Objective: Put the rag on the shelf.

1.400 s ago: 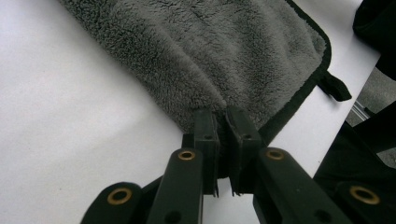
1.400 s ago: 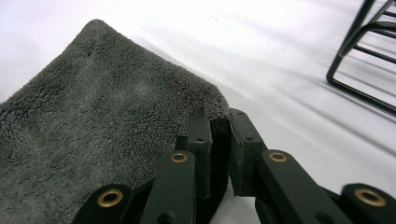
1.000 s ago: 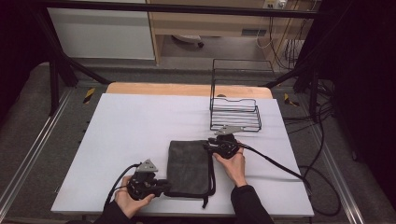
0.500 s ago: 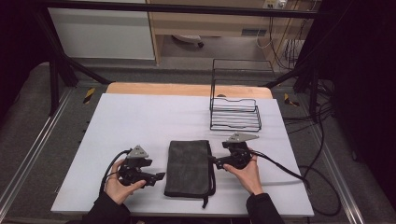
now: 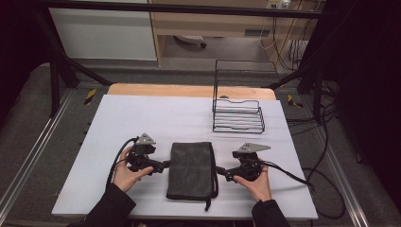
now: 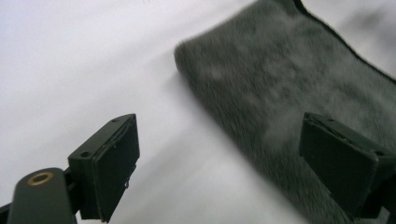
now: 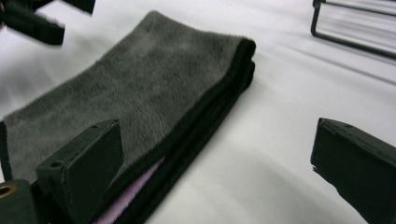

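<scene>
A folded dark grey towel (image 5: 191, 169) lies flat near the table's front edge, with a black trim strand trailing off its near right corner. My left gripper (image 5: 164, 165) sits just off the towel's left edge, its jaws wide apart, having just been opening. In the left gripper view the towel (image 6: 289, 88) lies ahead and to the right, with no pad pressing on it. My right gripper (image 5: 223, 174) sits just off the towel's right edge, and its jaws have also just been opening. In the right gripper view the towel (image 7: 154, 84) shows its folded layers and a lilac strip inside.
A black wire basket (image 5: 238, 115) stands on the white table (image 5: 142, 118) at the far right, and its base (image 7: 355, 25) shows in the right gripper view. Cables trail from both grippers toward the table's sides. A wooden strip runs along the far edge.
Both grippers have let go of the towel and opened. The left one has drawn off to the left, the right one off to the right and nearer. The towel stays put.
</scene>
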